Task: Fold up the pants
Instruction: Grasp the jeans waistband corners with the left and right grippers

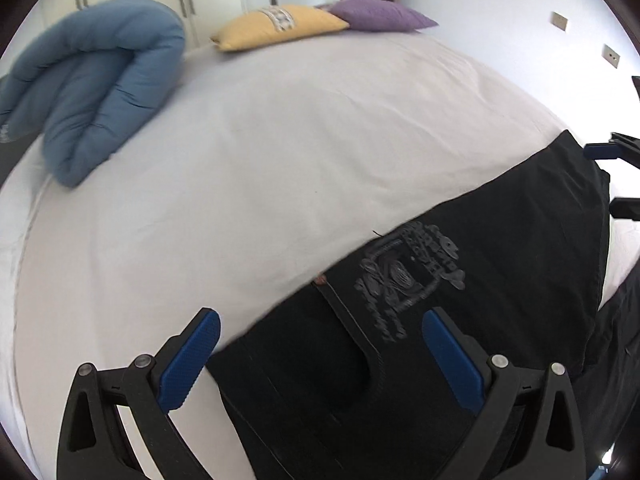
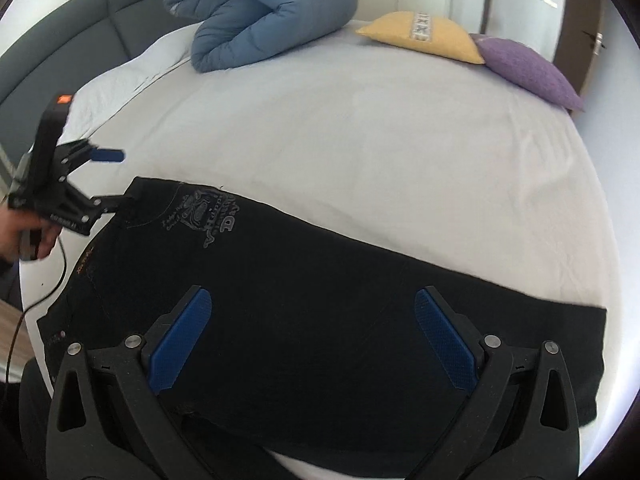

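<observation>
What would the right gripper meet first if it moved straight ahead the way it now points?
Most likely the black printed pants: the open right gripper points at them, with nothing in between. How near the cloth lies is unclear.

We see matt black cloth pants (image 2: 320, 300) with a grey print, on a smooth white cotton-like sheet (image 1: 280, 160). The quilted blue comforter (image 2: 264, 12) looks soft and puffy. Gripper pads (image 1: 188, 364) are blue textured plastic, probably rubbery; their frames are matt black plastic with metal rivets.
</observation>
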Demonstrator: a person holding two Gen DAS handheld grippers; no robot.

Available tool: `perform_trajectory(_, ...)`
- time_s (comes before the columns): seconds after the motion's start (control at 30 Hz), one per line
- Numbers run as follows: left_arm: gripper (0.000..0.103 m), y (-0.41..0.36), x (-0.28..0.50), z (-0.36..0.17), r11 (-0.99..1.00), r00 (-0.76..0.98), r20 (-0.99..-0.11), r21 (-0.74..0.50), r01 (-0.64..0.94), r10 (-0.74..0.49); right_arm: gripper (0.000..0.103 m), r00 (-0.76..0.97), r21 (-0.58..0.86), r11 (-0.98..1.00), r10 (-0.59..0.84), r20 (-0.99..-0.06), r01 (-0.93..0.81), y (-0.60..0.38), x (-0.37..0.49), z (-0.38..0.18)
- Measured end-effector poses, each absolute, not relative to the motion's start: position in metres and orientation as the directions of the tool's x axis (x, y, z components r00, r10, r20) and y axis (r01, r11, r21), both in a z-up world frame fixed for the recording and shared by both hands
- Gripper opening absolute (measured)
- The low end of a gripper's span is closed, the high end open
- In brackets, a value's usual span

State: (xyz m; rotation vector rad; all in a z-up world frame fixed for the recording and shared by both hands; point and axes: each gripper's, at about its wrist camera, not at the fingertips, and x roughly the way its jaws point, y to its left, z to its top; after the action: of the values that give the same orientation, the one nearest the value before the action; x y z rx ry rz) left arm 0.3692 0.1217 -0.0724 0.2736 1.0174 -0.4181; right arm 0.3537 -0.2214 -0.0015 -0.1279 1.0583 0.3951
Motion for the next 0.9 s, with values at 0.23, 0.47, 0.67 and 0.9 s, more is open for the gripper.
perform_trajectory(0.23, 0.086, 0.114, 0.432, -0.107, 0.774, 0.190, -0.933, -0.127, 0.620, -0.305, 0.063, 0.314, 0.149, 0.819, 0.371, -0.874, -0.554, -0.203, 0.397, -0.030)
perform_trajectory(0.47, 0.079, 0.111, 0.445, -0.142, 0.718, 0.040, -0.951, -0.204, 0.666, -0.308, 0.054, 0.247, 0.206, 0.763, 0.432, -0.867, -0.612, -0.203, 0.408, -0.041)
perform_trajectory(0.67, 0.007, 0.120, 0.451, -0.142, 0.734, -0.006, -0.943, -0.264, 0.625, -0.333, 0.043, 0.215, 0.181, 0.727, 0.416, -0.884, -0.662, -0.196, 0.407, -0.041)
perform_trajectory(0.9, 0.005, 0.094, 0.406, -0.116, 0.686, 0.125, -0.951, -0.110, 0.720, -0.283, 0.035, 0.189, 0.164, 0.693, 0.403, -0.896, -0.702, -0.170, 0.431, -0.045)
